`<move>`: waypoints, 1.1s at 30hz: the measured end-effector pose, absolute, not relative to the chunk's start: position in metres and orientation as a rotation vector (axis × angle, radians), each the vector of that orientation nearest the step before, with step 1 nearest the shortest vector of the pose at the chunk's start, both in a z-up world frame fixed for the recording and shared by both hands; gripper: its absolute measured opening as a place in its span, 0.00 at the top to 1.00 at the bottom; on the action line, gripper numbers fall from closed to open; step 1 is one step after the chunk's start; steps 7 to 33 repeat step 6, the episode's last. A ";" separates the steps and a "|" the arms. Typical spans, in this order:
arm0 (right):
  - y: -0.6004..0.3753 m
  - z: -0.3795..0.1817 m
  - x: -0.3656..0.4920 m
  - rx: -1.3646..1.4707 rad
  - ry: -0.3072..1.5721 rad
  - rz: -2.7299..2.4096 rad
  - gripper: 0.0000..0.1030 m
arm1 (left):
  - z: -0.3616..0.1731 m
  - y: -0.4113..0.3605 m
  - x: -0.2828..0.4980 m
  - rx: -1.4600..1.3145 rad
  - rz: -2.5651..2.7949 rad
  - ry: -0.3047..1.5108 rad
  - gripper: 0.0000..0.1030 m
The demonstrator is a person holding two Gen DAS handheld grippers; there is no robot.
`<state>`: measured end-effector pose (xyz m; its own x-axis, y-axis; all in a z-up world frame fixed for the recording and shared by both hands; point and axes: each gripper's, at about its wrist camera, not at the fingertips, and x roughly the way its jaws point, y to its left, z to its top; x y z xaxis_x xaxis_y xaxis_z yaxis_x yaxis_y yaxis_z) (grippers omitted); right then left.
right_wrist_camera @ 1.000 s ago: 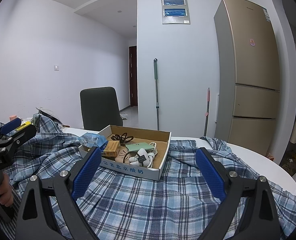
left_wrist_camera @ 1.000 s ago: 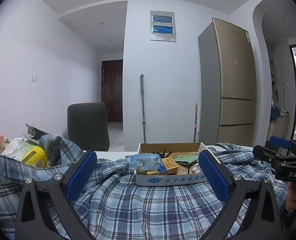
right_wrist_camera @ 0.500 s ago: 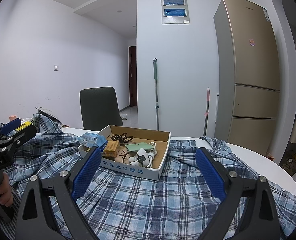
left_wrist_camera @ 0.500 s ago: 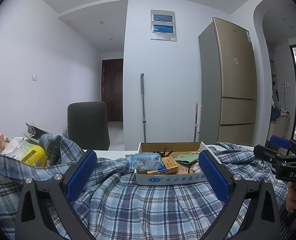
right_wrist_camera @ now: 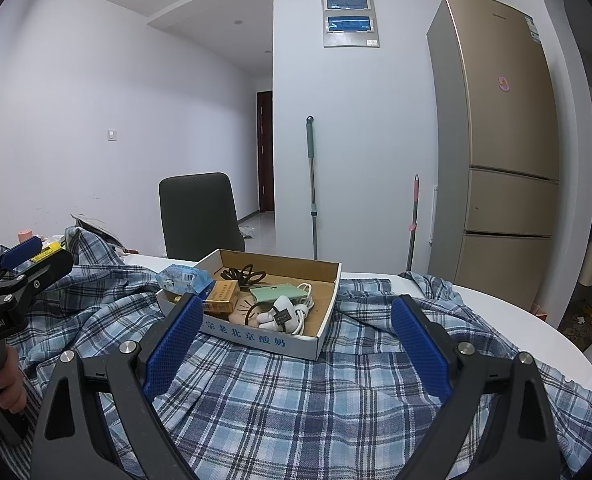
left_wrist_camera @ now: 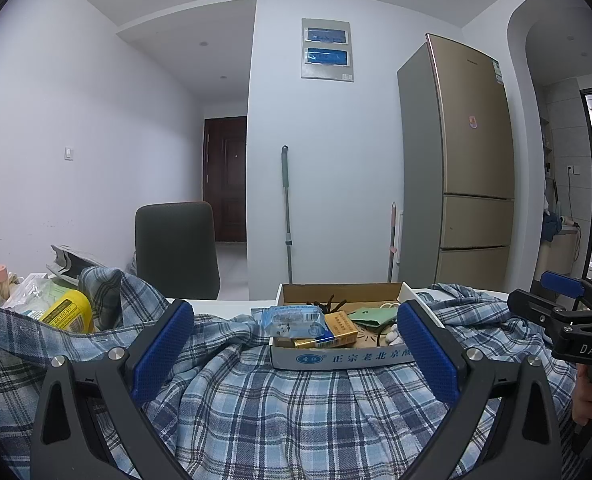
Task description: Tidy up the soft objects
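Only right view shows table (right_wrist_camera: 536, 328) beside shirt (right_wrist_camera: 296, 400).

"正宗老北京酸奶" on cardboard box (right_wrist_camera: 255, 340); "DAS" on right tool (left_wrist_camera: 568, 320); "GenRobot.AI" on left tool (right_wrist_camera: 15, 280).

Blue-and-white plaid shirt (left_wrist_camera: 296, 408), white box (right_wrist_camera: 255, 340), gold fridge (right_wrist_camera: 508, 140)

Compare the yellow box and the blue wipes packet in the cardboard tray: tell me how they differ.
The yellow box is a rigid carton with flat faces; the blue wipes packet is a soft, crinkled pouch. The yellow box lies wholly inside the cardboard tray, while the blue wipes packet sits on the tray's left rim, overhanging the plaid shirt. Both lie at the tray's left end, touching each other.
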<state>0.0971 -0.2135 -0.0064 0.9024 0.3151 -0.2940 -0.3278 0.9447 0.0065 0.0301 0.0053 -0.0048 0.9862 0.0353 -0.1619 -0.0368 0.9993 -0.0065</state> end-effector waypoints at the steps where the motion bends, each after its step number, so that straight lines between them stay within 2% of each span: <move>1: -0.214 -0.006 0.097 -0.043 0.296 0.332 0.08 | -0.006 0.006 0.030 -0.009 0.036 0.164 0.00; 33: -0.214 -0.006 0.097 -0.043 0.297 0.333 0.08 | -0.006 0.006 0.030 -0.009 0.036 0.165 0.00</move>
